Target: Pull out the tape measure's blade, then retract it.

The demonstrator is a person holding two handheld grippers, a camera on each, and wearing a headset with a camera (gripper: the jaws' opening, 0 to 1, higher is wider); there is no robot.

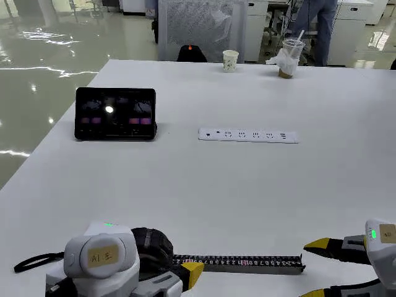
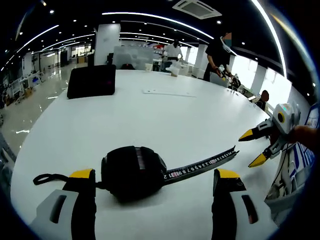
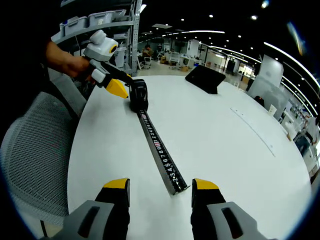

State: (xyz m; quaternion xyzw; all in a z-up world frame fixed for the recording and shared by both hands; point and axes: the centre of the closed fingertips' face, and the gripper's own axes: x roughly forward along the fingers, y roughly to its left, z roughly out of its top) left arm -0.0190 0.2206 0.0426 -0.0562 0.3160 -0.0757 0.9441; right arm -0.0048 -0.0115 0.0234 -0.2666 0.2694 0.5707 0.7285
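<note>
1. The tape measure (image 1: 151,247) is sitting at the lower left of the head view on the white table (image 1: 247,198). Its black case is lying flat, and a black strap (image 1: 37,261) is trailing off to its left.
2. The blade (image 1: 238,263) is lying pulled out and flat on the table with its numbers facing up. Its long axis is running left to right along the bottom of the frame, and its end is pointing toward the lower right.
3. The left gripper (image 2: 155,175) is straddling the case with its jaws spread wide. In its own view there are gaps on both sides of the case.
4. The right gripper (image 1: 314,268) is facing the blade's end with its jaws spread. It is gripping nothing, and the end is lying just ahead of the yellow tips.
5. A paper cup (image 1: 230,60) is standing at the top centre, and its contents cannot be told. A clear plastic cup (image 1: 289,55) with a straw is standing to its right. It is holding a brown drink low down, and something white is bunched against it.
6. A tablet (image 1: 115,114) is standing propped at the left and a power strip (image 1: 247,135) is lying at mid-frame. Both are well apart from the blade.
7. A mesh chair (image 1: 198,28) and a standing person (image 1: 318,25) are showing beyond the far edge.
</note>
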